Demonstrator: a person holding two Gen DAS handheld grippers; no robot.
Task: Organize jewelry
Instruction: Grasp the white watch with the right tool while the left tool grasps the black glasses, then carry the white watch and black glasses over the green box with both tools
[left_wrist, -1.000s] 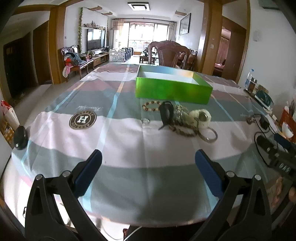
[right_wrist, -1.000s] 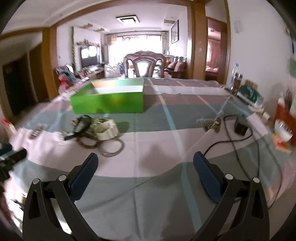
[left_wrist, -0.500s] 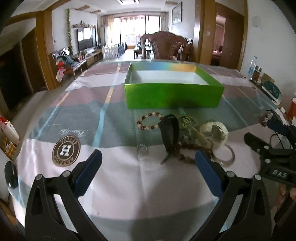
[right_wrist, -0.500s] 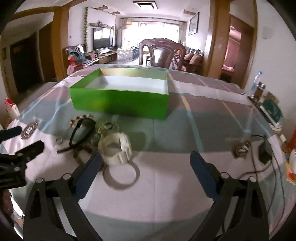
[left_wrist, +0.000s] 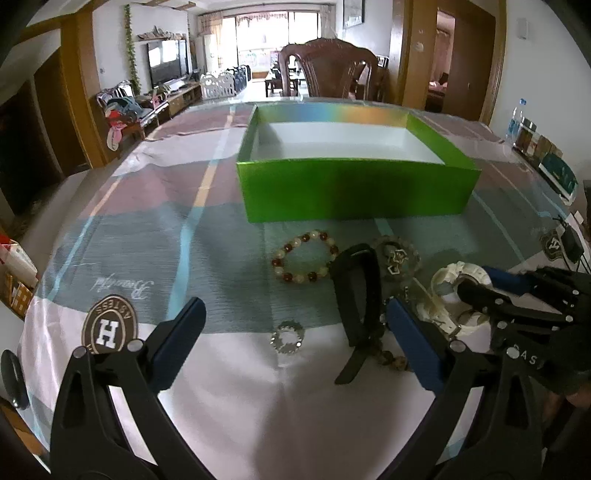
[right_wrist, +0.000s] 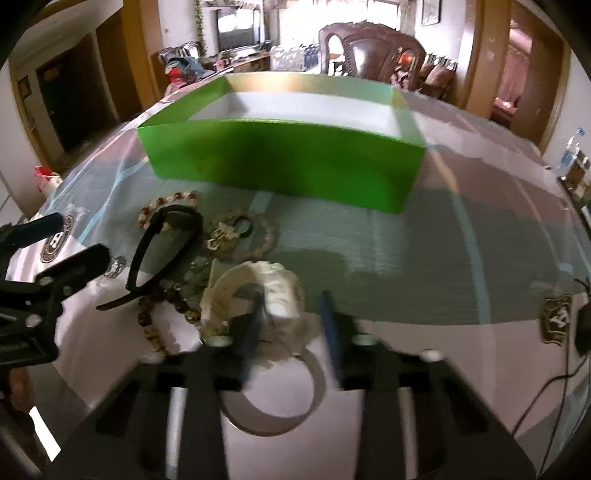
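Note:
An open green box (left_wrist: 354, 184) with a white inside stands on the table; it also shows in the right wrist view (right_wrist: 284, 162). In front of it lies a pile of jewelry: a red and white bead bracelet (left_wrist: 304, 256), a black strap (left_wrist: 356, 295), a small silver ring (left_wrist: 287, 336), a white watch (left_wrist: 448, 295) and a metal bangle (right_wrist: 280, 398). My left gripper (left_wrist: 291, 343) is open around the silver ring. My right gripper (right_wrist: 293, 325) is half closed around the white watch (right_wrist: 258, 288), its fingers blurred.
The table wears a striped cloth with round badges (left_wrist: 109, 325). A wooden chair (left_wrist: 328, 70) stands behind the box. Cables and a black adapter (right_wrist: 581, 328) lie at the right edge. Bottles and boxes (left_wrist: 535, 147) line the far right.
Both grippers have moved forward to the jewelry pile. The right gripper has narrowed from wide open to straddle the white watch. The left stays open.

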